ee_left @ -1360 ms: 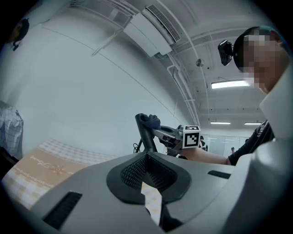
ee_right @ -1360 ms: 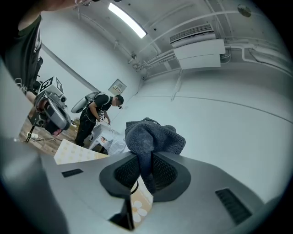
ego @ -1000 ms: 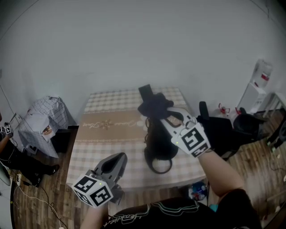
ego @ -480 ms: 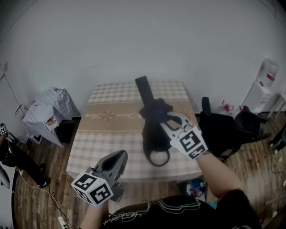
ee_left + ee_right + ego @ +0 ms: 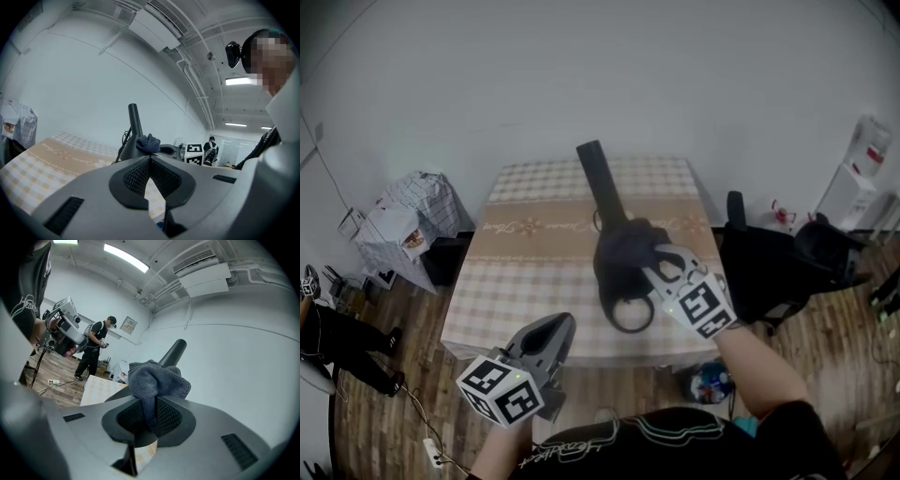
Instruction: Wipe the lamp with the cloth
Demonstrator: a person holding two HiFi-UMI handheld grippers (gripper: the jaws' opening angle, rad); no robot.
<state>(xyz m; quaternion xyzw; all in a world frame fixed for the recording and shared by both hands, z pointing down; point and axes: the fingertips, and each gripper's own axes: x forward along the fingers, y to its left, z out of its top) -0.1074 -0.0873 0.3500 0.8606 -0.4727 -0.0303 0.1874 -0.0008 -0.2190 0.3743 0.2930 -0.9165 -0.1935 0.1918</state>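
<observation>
White walls close in a bench (image 5: 516,272) under a checked covering. The right tongs (image 5: 659,265) are clamped on a dark cloth (image 5: 628,246), which bunches out past their tips and presses against the black lamp (image 5: 600,183). The lamp's stem slants up and away beyond those tips, and its ring-shaped foot (image 5: 630,317) lies on the bench just below and to the left of them. The left tongs (image 5: 559,325) hang off the bench's near edge, well apart from the lamp, with their tips together and nothing between them. From the left tongs, the lamp and cloth stand ahead and slightly left of the tips. A dark chair (image 5: 778,267) sits off to the right of the right tongs.
</observation>
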